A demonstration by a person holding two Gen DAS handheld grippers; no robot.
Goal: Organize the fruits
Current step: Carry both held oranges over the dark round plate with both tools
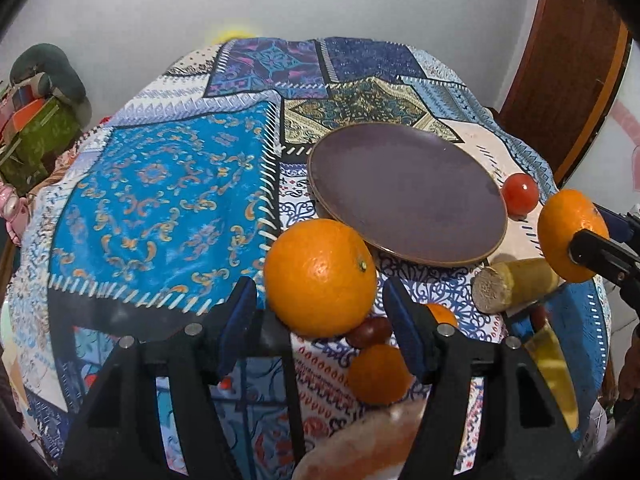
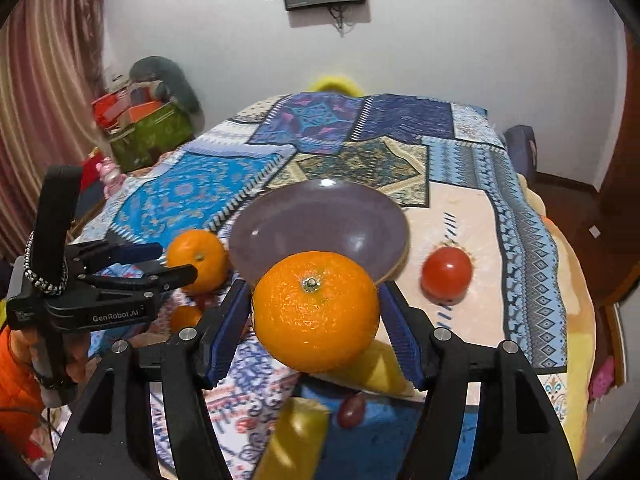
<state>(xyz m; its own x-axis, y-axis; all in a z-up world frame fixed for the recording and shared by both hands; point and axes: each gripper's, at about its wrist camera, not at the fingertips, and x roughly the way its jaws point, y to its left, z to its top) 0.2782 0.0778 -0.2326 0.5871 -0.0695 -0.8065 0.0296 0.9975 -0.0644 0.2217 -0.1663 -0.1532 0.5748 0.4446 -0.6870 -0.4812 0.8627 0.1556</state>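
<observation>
Oranges: you have 2 in play. The one in your right gripper (image 2: 316, 316) is the carried orange (image 2: 316, 312), stem end facing the camera, with both blue pads against its sides and lifted off the cloth.
Left gripper (image 1: 320, 308): spread wide and holding nothing; the big orange (image 1: 320, 278) sits on the cloth between the fingertips, a clear gap on either side.
Near clutter: 1 smaller orange (image 1: 378, 374) and 1 dark grape (image 1: 368, 332) lie closer to you than the big orange; a yellow cob-like piece (image 1: 514, 284) lies on its side to the right.
Key relation: the plate (image 2: 320, 216) lies straight ahead of the carried orange and just beyond it, near rim about under the fruit, so I judge a short forward reach and a lowering is what remains.
Nearer hand: your right one, already loaded.
Farther: the tomato (image 2: 447, 275) rests on the cloth just right of the plate, apart from it.
Plate contents: nothing on it yet.
</observation>
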